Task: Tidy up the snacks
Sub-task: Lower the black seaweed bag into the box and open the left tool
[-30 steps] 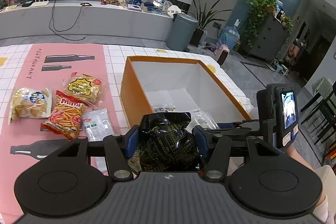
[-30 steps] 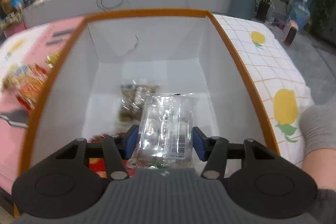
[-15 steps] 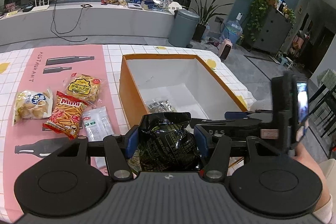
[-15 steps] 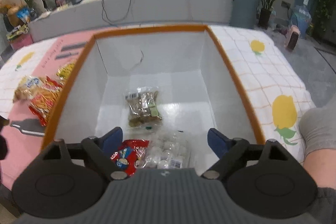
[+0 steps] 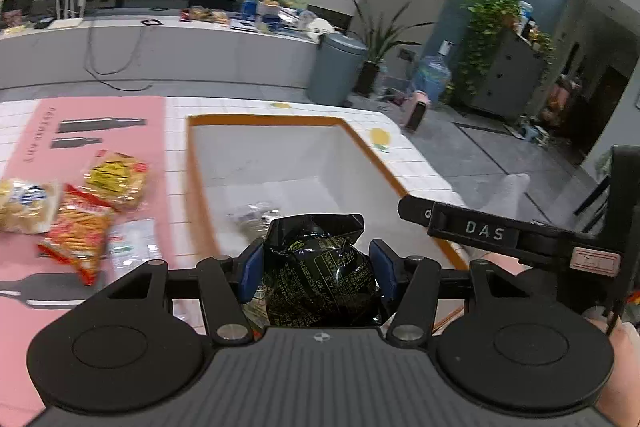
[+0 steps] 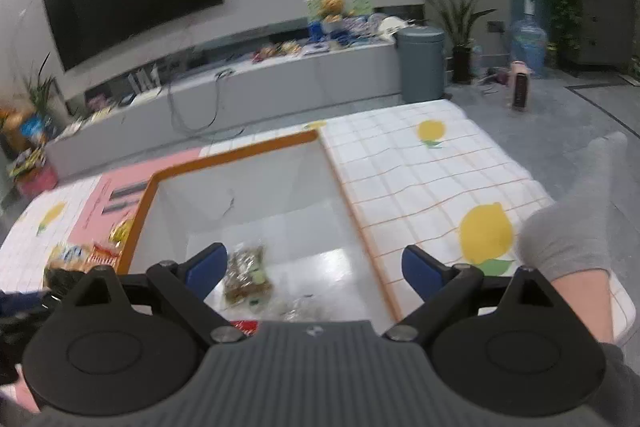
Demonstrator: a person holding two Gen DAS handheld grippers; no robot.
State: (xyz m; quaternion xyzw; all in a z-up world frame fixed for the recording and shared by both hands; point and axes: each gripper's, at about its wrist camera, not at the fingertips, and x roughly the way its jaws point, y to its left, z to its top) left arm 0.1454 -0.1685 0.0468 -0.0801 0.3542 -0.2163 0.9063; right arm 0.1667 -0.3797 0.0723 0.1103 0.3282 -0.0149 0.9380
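Left gripper (image 5: 316,269) clamped on a black snack packet (image 5: 320,271), blue pads pressed against both sides, crinkled top of the packet sticking up above the fingers. Held above the near edge of the orange-rimmed white box (image 5: 360,147), on the tiled tablecloth (image 5: 412,167). Beyond the packet, on the box floor, a clear bag of brownish snacks (image 5: 256,215), blurred. Left of the box, on the pink mat (image 5: 120,115), four loose packs close together: a yellow pack (image 5: 116,179), a red pack of sticks (image 5: 82,231) overlapping it, a pale pack with a blue label (image 5: 26,205) at the far left, and a clear flat pack (image 5: 130,247) just beside the box wall.

Right gripper (image 6: 314,267) spread wide with nothing between the pads, jaws just having been opening. Poised above the near right part of the same box (image 6: 332,171). Below it, on the box floor, the clear bag of brownish snacks (image 6: 246,273), a clear wrapped pack (image 6: 298,309) and a sliver of a red pack (image 6: 244,326) at the edge of the gripper body. At right, a grey-socked foot (image 6: 576,227) resting by the lemon-print tablecloth (image 6: 420,179).
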